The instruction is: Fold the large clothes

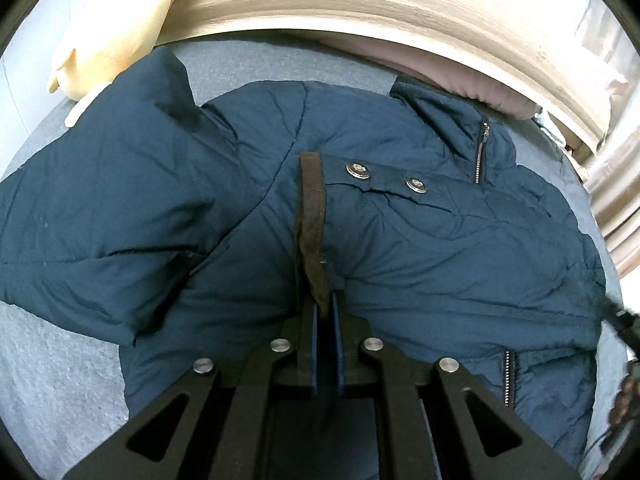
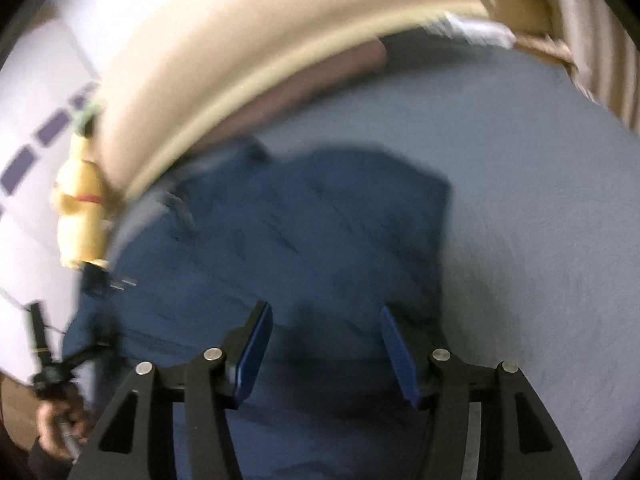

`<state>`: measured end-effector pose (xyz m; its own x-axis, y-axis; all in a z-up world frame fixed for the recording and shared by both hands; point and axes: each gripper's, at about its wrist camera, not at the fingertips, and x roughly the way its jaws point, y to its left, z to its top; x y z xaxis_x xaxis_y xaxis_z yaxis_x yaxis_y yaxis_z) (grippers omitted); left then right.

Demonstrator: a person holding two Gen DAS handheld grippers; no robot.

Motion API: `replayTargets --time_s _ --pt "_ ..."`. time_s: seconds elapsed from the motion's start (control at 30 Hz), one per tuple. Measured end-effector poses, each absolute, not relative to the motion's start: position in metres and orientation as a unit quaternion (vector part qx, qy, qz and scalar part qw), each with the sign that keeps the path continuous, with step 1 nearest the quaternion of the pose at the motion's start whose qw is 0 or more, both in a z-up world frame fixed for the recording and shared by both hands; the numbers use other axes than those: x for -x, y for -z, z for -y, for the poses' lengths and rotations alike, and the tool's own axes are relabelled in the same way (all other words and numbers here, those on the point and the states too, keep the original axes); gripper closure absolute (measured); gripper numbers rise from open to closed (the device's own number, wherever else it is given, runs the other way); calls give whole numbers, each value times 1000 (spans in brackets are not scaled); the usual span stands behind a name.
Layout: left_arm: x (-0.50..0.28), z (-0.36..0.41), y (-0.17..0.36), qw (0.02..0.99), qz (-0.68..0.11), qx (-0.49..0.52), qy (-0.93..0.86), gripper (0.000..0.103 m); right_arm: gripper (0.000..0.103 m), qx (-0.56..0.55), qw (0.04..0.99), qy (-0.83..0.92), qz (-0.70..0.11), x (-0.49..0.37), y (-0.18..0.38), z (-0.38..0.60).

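A large dark blue padded jacket (image 1: 400, 240) lies spread on the grey-blue bed (image 1: 60, 360), with two metal snaps, a zip and a brown trim strip (image 1: 310, 220) down its front edge. My left gripper (image 1: 325, 300) is shut on the lower end of that brown-trimmed edge. In the blurred right wrist view the jacket (image 2: 300, 248) lies below my right gripper (image 2: 324, 316), which is open and empty above its near part. The left gripper and the hand holding it (image 2: 60, 412) show at that view's lower left.
A yellow plush toy (image 1: 116, 28) lies at the bed's far left by the wooden headboard (image 1: 360, 4); it also shows in the right wrist view (image 2: 80, 208). A mauve pillow (image 1: 460, 76) lies under the headboard. Curtains (image 1: 616, 200) hang at the right. Bare bed (image 2: 540, 240) lies right of the jacket.
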<state>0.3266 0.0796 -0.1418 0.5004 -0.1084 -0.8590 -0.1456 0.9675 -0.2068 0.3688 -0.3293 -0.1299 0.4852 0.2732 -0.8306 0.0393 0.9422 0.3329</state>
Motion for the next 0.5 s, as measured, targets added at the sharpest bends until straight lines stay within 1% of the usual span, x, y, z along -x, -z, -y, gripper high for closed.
replayTargets --time_s 0.1,0.2,0.23,0.27,0.3,0.33,0.37,0.43,0.5 --pt "-331 -79 143 855 -504 125 -12 91 42 -182 835 -70 -514 -375 148 335" --pt "-332 -80 139 852 -509 124 -13 90 39 -161 837 -55 -520 -374 134 326" --pt "-331 -81 135 851 -509 126 -15 85 38 -158 844 -55 -509 -370 122 325" --pt "-328 -84 129 851 -508 131 -19 74 35 -156 852 -60 -497 -361 113 326" --pt "-324 -88 123 851 -505 141 -19 66 32 -151 860 -63 -484 -351 104 324" --pt "-320 -91 117 854 -498 150 -18 51 25 -146 866 -63 -474 -344 98 319" --pt "-308 -97 105 863 -477 166 -16 42 19 -142 873 -60 -462 -334 90 316" --pt "-286 -109 87 878 -442 182 -14 34 18 -147 881 -76 -443 -313 79 310" --pt "-265 -123 73 885 -422 194 -7 31 18 -153 880 -95 -439 -294 73 302"
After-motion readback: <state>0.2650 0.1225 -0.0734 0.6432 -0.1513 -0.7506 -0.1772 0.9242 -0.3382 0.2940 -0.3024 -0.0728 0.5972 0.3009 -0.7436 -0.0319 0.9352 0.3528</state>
